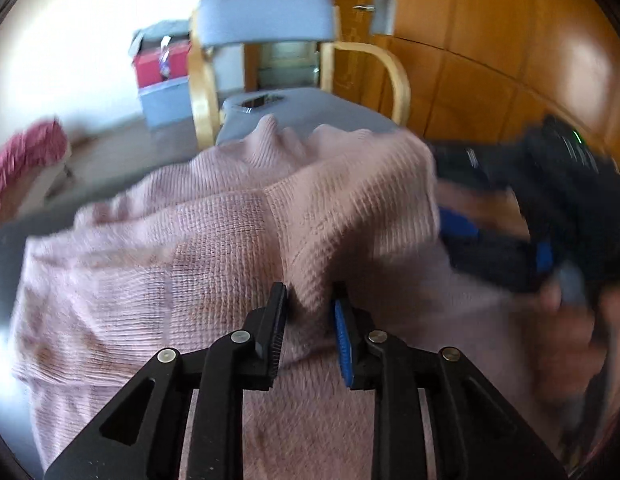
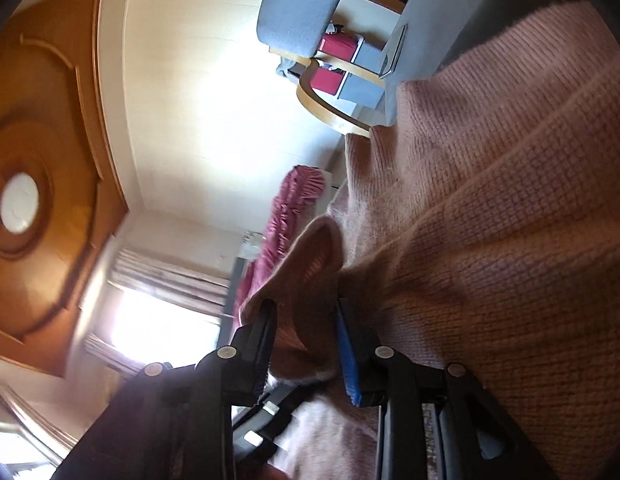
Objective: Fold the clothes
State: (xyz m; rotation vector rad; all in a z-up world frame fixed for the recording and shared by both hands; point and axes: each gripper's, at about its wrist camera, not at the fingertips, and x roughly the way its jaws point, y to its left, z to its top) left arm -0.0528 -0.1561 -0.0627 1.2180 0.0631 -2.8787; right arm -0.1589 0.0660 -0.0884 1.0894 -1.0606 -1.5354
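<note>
Pink ribbed knit sweater, bunched, folds pinched, partly lifted.

Motion-blurred right gripper, hand

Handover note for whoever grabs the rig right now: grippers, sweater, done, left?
Left gripper: shut on a fold of the pink sweater.
Right gripper: shut on another edge of the sweater, tilted hard sideways; it shows at the right of the left wrist view.
Sweater: bunched and partly lifted in front of the grey chair, not flat.
Done: both edges gripped.
Left: no finished fold visible; probably lay it flat, then fold. Frames are motion-blurred.
</note>
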